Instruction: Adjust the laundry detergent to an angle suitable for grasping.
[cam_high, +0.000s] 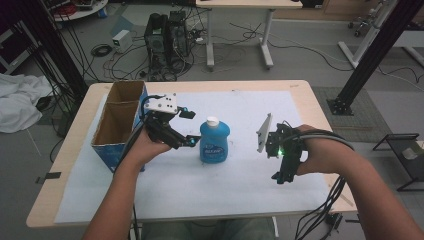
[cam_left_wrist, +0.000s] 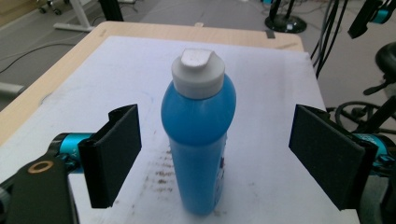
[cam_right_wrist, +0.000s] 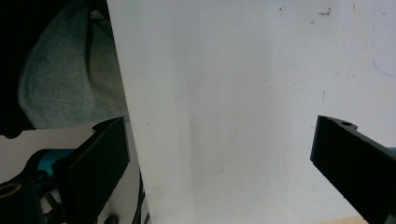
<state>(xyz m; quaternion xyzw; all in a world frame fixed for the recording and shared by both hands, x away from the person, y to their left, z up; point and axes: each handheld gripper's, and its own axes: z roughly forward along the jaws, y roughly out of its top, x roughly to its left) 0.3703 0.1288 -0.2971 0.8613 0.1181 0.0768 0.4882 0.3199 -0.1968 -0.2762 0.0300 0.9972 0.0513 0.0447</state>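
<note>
A blue bottle (cam_high: 215, 141) with a white flip cap stands upright on the white sheet (cam_high: 250, 185) near the table's middle. My left gripper (cam_high: 190, 128) is just left of it and open. In the left gripper view the bottle (cam_left_wrist: 198, 140) stands between the two black pads (cam_left_wrist: 114, 158), with a clear gap on each side. My right gripper (cam_high: 281, 175) hovers to the bottle's right near the front of the sheet and points down. Its jaws (cam_right_wrist: 219, 154) stand wide apart over bare white sheet (cam_right_wrist: 233, 93), with nothing between them.
An open cardboard box (cam_high: 117, 125) with blue sides stands at the table's left, close behind my left hand. The wooden table (cam_high: 305, 90) ends just beyond the sheet. Cables trail off the front right edge. Computer towers (cam_high: 167, 42) and a desk stand on the floor behind.
</note>
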